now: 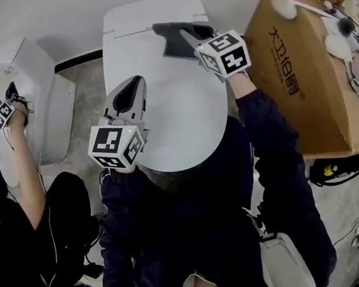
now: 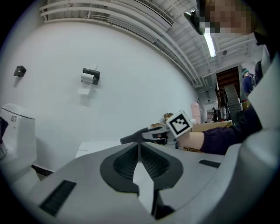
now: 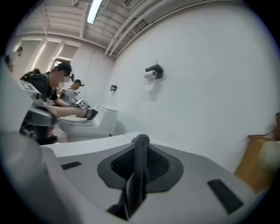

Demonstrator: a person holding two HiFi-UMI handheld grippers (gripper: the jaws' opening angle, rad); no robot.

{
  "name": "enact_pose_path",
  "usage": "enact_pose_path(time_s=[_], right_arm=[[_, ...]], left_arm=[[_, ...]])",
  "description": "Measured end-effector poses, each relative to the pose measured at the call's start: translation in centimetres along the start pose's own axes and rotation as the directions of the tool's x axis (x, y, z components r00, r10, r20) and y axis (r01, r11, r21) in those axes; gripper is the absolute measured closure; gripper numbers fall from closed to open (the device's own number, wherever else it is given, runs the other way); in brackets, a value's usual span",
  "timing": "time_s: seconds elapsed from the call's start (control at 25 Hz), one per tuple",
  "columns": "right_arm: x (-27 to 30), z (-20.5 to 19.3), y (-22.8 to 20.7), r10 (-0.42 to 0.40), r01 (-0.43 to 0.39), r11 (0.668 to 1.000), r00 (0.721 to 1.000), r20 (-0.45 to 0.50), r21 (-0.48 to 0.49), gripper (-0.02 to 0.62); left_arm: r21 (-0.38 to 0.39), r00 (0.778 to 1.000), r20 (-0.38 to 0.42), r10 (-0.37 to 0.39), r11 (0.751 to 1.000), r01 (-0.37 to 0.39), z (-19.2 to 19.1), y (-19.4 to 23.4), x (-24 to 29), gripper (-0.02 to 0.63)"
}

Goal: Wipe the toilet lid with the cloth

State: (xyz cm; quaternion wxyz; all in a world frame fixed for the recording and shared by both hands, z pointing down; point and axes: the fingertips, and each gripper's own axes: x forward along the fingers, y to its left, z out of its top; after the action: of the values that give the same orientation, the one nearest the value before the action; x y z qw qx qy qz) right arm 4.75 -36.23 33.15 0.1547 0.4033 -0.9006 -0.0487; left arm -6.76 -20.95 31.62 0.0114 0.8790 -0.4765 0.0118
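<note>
R gripper (image 3: pixel 140 148): jaws clenched on the cloth (image 3: pixel 138 179), a dark grey fold standing up between the pads. In the head view the cloth sits at 12 o'clock on the toilet lid (image 1: pixel 183 114), near the hinge end. L gripper (image 2: pixel 139 151): jaws pressed together w/ nothing between them, at about 9 o'clock over the lid.

To do the wipe well, we'd hold the clamp firm, lay more cloth flat on the lid, then draw from 12 toward 6 in overlapping passes. The L gripper should stay off that path. Watch the cardboard box (image 1: pixel 306 75) close by at 3 o'clock.

Hard to read: the cloth probably touches the lid, but no view shows the contact itself. We can't tell whether the L gripper rests on the lid or hangs above it. The lid's 6 o'clock end is hidden by the person's body.
</note>
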Motion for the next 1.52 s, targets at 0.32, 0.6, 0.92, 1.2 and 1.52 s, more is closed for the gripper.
enact_pose_path(time_s=[0.32, 0.6, 0.92, 1.2, 1.52], right_arm=[[10.8, 0.3, -3.5, -0.134, 0.122, 0.982, 0.988, -0.074, -0.144, 0.537], [11.6, -5.6, 1.7, -0.032, -0.024, 0.985, 0.947, -0.319, -0.169, 0.537], [6.0, -7.6, 6.6, -0.021, -0.015, 0.996, 0.917, -0.397, -0.087, 0.537], [-3.0, -8.2, 15.7, 0.141, -0.171, 0.984, 0.906, -0.398, -0.042, 0.537], [-13.3, -9.9, 23.9, 0.249, -0.276, 0.961, 0.881, -0.403, -0.008, 0.537]], left_arm=[[0.010, 0.999, -0.019, 0.032, 0.999, -0.032, -0.1, 1.0, -2.0, 0.588], [-0.029, 0.998, -0.022, 0.054, 0.998, -0.055, -0.5, 1.9, -3.4, 0.588], [-0.069, 0.999, 0.000, 0.045, 0.997, -0.045, -0.4, 1.6, -4.0, 0.588], [-0.080, 0.999, 0.022, 0.025, 0.997, -0.023, -0.3, 0.7, -5.0, 0.588], [-0.099, 1.000, 0.015, -0.013, 0.995, 0.015, -1.3, -0.7, -4.9, 0.588]])
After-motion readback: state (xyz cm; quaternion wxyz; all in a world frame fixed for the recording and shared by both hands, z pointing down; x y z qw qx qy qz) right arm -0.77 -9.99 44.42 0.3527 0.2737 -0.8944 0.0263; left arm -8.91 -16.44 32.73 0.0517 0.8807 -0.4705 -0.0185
